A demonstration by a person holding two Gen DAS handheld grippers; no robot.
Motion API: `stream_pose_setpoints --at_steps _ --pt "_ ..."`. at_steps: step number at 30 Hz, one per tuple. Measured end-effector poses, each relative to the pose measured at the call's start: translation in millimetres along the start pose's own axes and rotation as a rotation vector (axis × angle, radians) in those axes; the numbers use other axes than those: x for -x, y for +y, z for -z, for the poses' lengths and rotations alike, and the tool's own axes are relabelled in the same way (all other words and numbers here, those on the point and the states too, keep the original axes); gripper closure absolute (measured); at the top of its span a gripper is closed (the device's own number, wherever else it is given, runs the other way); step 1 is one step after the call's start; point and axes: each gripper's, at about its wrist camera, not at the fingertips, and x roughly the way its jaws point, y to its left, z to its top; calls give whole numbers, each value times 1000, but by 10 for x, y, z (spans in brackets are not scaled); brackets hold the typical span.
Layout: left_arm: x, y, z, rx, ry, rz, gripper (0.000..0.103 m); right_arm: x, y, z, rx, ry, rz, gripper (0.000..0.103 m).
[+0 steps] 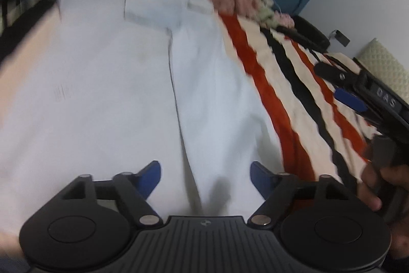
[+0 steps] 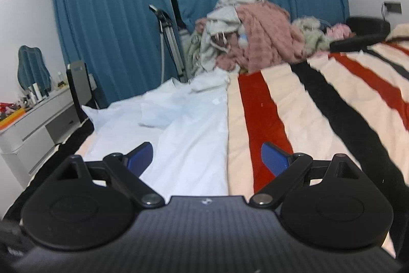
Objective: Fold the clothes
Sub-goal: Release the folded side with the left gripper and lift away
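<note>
White shirt (image 1: pixel 107 99) lies flat on striped blanket (image 2: pixel 319 119), left side, collar far. My left gripper (image 1: pixel 205 177) released, jaws apart above placket. Right gripper (image 2: pixel 207 157) released over shirt's right edge. I advise pinching edge only, excluding blanket.

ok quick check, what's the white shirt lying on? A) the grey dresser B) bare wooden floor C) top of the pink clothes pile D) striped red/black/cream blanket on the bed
D: the white shirt lies spread flat on the striped blanket, its edge running along a red stripe; the clothes pile sits beyond its collar end, and the dresser stands off to the side.
</note>
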Motion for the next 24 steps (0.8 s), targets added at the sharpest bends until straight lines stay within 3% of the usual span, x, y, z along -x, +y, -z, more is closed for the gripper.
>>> stream_pose_setpoints --at_steps 4,9,16,20,24 --pt "144 -119 -282 -121 -106 -81 2 28 25 -19 -1 -40 -24 10" --pt "142 -167 -412 -180 -228 -127 1 -3 62 1 6 -49 -34 10" --pt "169 49 -347 -149 -235 -184 1 -50 164 64 41 -64 -44 10" --pt "251 193 -391 -143 -231 -186 1 -163 192 122 63 -22 -51 11" --pt "354 368 -469 -125 -239 -181 1 -455 279 76 76 62 -74 23"
